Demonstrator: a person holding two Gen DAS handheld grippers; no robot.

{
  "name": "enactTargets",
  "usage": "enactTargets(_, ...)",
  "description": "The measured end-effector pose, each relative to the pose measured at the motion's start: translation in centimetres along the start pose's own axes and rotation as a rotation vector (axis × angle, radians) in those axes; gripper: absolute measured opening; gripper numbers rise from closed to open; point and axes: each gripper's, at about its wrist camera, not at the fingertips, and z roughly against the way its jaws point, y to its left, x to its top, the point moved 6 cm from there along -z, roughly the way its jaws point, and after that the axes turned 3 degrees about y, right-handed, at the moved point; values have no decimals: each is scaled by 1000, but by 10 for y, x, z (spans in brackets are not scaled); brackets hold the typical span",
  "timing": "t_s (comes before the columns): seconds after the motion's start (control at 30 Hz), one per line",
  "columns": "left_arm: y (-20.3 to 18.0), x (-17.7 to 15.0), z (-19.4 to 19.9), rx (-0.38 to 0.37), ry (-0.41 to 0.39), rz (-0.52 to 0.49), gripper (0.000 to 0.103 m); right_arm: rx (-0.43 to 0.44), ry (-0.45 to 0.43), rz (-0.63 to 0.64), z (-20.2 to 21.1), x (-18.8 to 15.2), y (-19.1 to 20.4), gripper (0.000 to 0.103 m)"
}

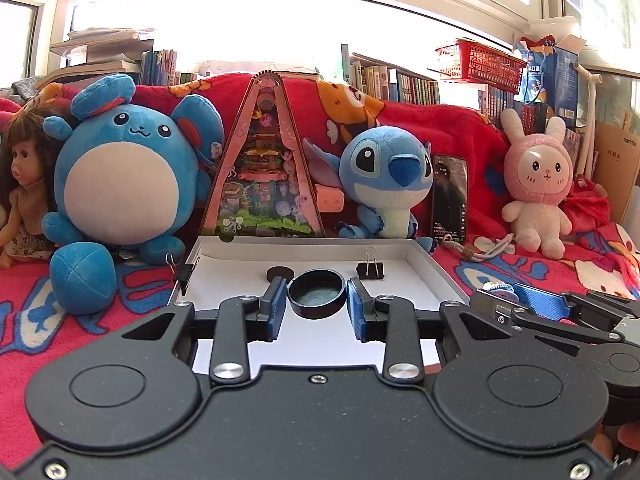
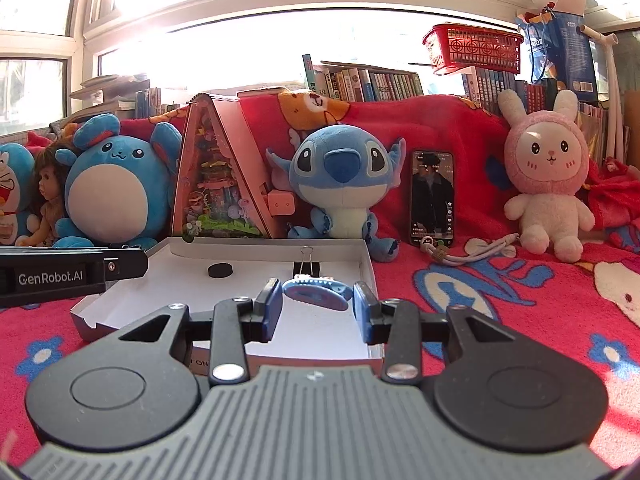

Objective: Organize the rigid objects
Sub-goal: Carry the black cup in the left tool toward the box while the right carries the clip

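Tray (image 1: 436,268) floor open, plush toys (image 1: 384,176) behind

Both wrist cameras look forward and slightly down, close over the white box (image 1: 436,268) (image 2: 366,264), left camera further left.

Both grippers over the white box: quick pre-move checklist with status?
1. Left gripper holds the round black cap: ok, pads on both sides.
2. Right gripper holds the blue toothed piece: ok.
3. White box under both loads: ok.
4. Bare floor in the box for a drop: ok, only a black disc and a binder clip near the back.
5. Grippers apart from each other: ok.
6. Grip firmness: cannot tell.
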Motion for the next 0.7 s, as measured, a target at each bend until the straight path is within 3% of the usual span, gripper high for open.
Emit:
enactTargets(0.2, 5, 7, -37, -20, 57, 29, 31, 25, 31, -8, -28, 7, -3, 43)
enactTargets(0.7, 13, 10, -122, 35, 173, -4, 31, 55, 128, -27, -102, 15, -2, 43)
